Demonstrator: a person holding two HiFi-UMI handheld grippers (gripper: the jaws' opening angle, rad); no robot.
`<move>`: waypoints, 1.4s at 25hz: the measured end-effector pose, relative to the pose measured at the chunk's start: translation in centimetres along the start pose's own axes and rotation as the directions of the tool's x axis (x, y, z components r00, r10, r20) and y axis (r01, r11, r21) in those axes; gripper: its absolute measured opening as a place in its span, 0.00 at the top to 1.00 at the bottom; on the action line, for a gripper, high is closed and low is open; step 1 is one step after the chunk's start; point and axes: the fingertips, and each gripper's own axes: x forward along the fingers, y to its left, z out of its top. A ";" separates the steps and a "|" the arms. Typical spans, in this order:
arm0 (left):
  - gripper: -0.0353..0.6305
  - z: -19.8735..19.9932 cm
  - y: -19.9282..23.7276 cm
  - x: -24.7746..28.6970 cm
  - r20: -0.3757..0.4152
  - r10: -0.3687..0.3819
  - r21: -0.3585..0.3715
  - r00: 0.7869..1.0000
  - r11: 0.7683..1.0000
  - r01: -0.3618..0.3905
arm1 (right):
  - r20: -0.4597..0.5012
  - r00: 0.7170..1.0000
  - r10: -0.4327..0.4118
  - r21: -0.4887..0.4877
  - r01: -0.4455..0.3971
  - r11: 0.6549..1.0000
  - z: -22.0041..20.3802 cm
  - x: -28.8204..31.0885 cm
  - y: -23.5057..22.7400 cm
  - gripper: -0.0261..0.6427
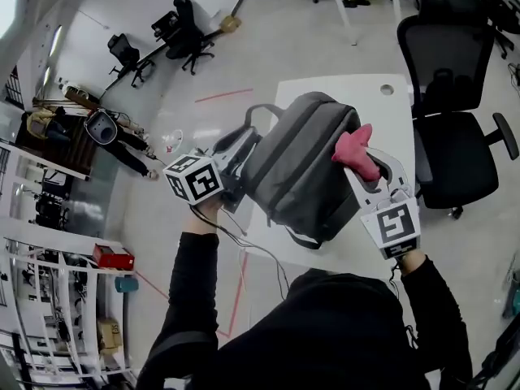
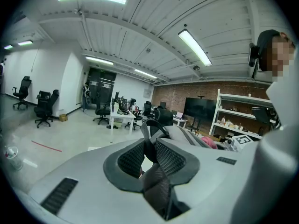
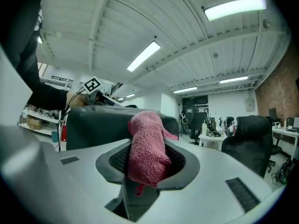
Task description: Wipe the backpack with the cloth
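A grey backpack (image 1: 301, 169) is held up tilted over the white table (image 1: 357, 88). At its left side, my left gripper (image 1: 240, 157) is shut on one of its grey mesh straps (image 2: 156, 181). The strap runs between the pads, and the bag's top handle (image 2: 152, 127) shows just beyond. My right gripper (image 1: 370, 169) is shut on a pink cloth (image 1: 355, 151), which lies against the bag's upper right side. In the right gripper view the cloth (image 3: 147, 146) bulges out of the jaws, with the backpack (image 3: 93, 125) close behind it.
A black office chair (image 1: 451, 136) stands right of the table. The table has a round cable hole (image 1: 387, 89) near its far edge. Red tape lines (image 1: 223, 96) mark the floor on the left, with more chairs (image 1: 188, 31) and shelving (image 1: 49, 299) beyond.
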 end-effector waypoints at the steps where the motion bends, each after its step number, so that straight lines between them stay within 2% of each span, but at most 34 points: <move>1: 0.82 0.1 0.1 -0.2 -0.001 0.004 0.003 1.000 1.000 -0.004 | -0.033 0.999 0.015 0.009 -0.015 1.000 -1.6 0.5 0.7 0.75; 4: 0.82 0.3 0.3 -0.5 -0.002 0.009 -0.001 1.000 1.000 -0.009 | -0.156 0.987 0.051 0.055 -0.043 0.998 -7.6 1.6 2.4 0.75; 7: 0.82 0.2 0.4 -0.4 -0.008 0.010 -0.006 1.000 1.000 -0.010 | -0.292 0.951 0.102 0.096 -0.077 0.992 -15.0 1.7 4.6 0.75; 11: 0.82 -0.1 0.0 -0.2 -0.014 0.010 -0.007 1.000 1.000 -0.010 | -0.441 0.887 0.133 0.123 -0.086 0.989 -23.3 0.8 6.1 0.75; 14: 0.82 -0.5 -0.2 -0.1 -0.013 0.010 -0.011 1.000 1.000 -0.010 | -0.556 0.816 0.158 0.162 -0.081 0.983 -28.4 -0.4 6.7 0.75; 17: 0.82 -0.7 -0.5 0.0 -0.011 0.008 -0.009 1.000 1.000 -0.008 | -0.628 0.747 0.220 0.213 -0.107 0.971 -31.6 -1.6 7.5 0.75; 18: 0.82 -0.8 -0.6 0.1 -0.011 0.009 -0.007 1.000 1.000 -0.009 | -0.639 0.731 0.238 0.232 -0.112 0.966 -32.2 -1.9 7.5 0.75; 19: 0.82 -0.9 -0.6 0.3 -0.012 0.011 -0.005 1.000 1.000 -0.011 | -0.639 0.729 0.247 0.251 -0.106 0.962 -32.3 -2.2 7.2 0.75; 20: 0.82 -1.1 -0.7 0.4 -0.012 0.012 -0.002 1.000 1.000 -0.012 | -0.622 0.745 0.240 0.267 -0.085 0.960 -31.7 -2.2 6.4 0.75; 21: 0.82 -1.2 -0.8 0.5 -0.012 0.013 0.001 1.000 1.000 -0.013 | -0.587 0.781 0.213 0.281 -0.050 0.958 -30.2 -2.0 5.0 0.75; 22: 0.82 -1.2 -0.9 0.6 -0.010 0.013 0.002 1.000 1.000 -0.013 | -0.532 0.829 0.169 0.291 -0.008 0.957 -27.9 -1.6 3.2 0.75; 24: 0.82 -1.2 -1.0 0.5 -0.003 0.008 0.000 1.000 1.000 -0.008 | -0.369 0.927 0.060 0.304 0.060 0.951 -20.5 -1.0 -0.8 0.75; 25: 0.82 -1.1 -1.1 0.3 0.002 0.004 -0.004 1.000 1.000 -0.004 | -0.271 0.962 0.010 0.299 0.074 0.951 -15.9 -1.0 -2.5 0.75; 26: 0.82 -1.0 -1.2 0.3 0.011 0.000 -0.008 1.000 1.000 0.001 | -0.170 0.985 -0.027 0.280 0.074 0.957 -11.1 -1.2 -3.9 0.75; 28: 0.82 -0.9 -1.6 0.4 0.038 -0.006 -0.016 0.999 1.000 0.006 | 0.018 0.998 -0.053 0.209 0.048 0.977 -2.7 -2.0 -5.4 0.75; 30: 0.78 -1.0 -1.8 0.6 0.071 0.000 -0.031 0.997 1.000 0.002 | 0.133 0.991 -0.027 0.140 0.008 0.990 2.0 -2.5 -5.6 0.75; 31: 0.74 -0.9 -1.8 0.4 0.087 0.007 -0.042 0.996 0.999 -0.003 | 0.147 0.989 -0.010 0.119 -0.008 0.993 2.8 -2.4 -5.2 0.75; 33: 0.68 -0.1 -1.8 -1.1 0.122 0.041 -0.056 0.992 0.998 -0.035 | 0.109 0.994 0.003 0.107 -0.015 0.994 2.4 -1.7 -4.2 0.75; 34: 0.66 0.9 -1.9 -2.5 0.146 0.080 -0.042 0.986 0.996 -0.075 | 0.082 0.997 0.003 0.110 -0.012 0.994 1.7 -1.3 -3.7 0.75; 35: 0.65 2.3 -2.3 -4.3 0.172 0.138 0.002 0.975 0.990 -0.141 | 0.059 0.998 0.005 0.115 -0.012 0.993 0.9 -1.0 -3.3 0.75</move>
